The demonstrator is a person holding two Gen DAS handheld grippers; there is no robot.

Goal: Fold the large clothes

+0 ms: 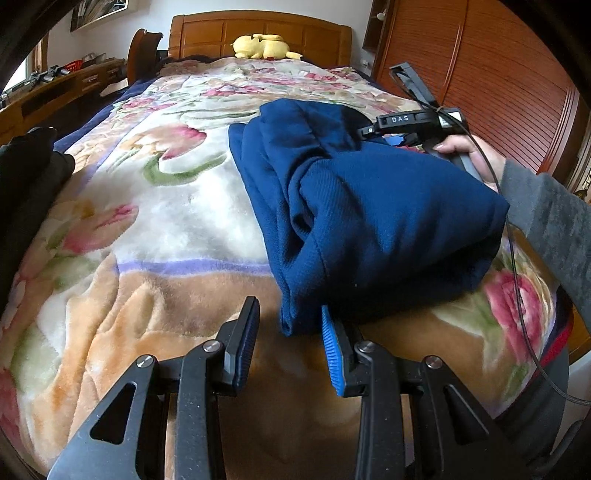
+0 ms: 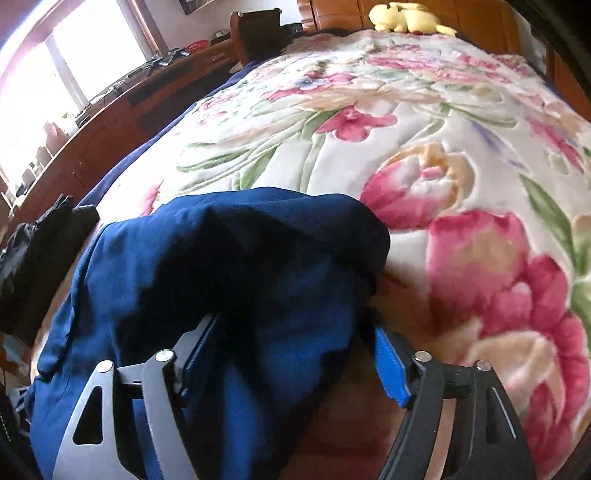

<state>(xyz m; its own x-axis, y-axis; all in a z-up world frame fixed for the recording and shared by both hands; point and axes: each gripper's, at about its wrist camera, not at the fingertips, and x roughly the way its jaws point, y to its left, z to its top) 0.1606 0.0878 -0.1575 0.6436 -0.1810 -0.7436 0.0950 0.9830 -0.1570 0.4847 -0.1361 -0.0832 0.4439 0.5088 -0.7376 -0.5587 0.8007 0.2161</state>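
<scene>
Blue pads, left gripper [image 1: 290, 332]: I see the jaws partly spread; a low corner of the navy garment [image 1: 362, 206] hangs down between them, against the right pad, but the left pad stands clear of it, so I judge nothing is pinched.
Right gripper [image 2: 295, 354]: I read its jaws as spread wide, with navy cloth bulging up between the two fingers; the pads do not press on it, so I take it as let go or not yet gripped.
Hand [image 1: 469, 155]: from the left wrist view, I see a person's hand in a grey sleeve [image 1: 546, 214] holding the right gripper at the far side of the bundle.
Garment, place: it lies bunched in a mound on the floral blanket [image 1: 147, 206], near the foot of the bed, between my two grippers.
Why so placed: I judge each gripper is set at one side of the bundle to take an edge and spread or fold it over.
Dark clothing [image 1: 29, 162]: a black heap sits apart at the left edge of the bed, probably waiting.
Count: two grippers, one navy garment, one black heap, one blanket, one yellow plush toy [image 1: 264, 46] by the wooden headboard [image 1: 207, 33].
</scene>
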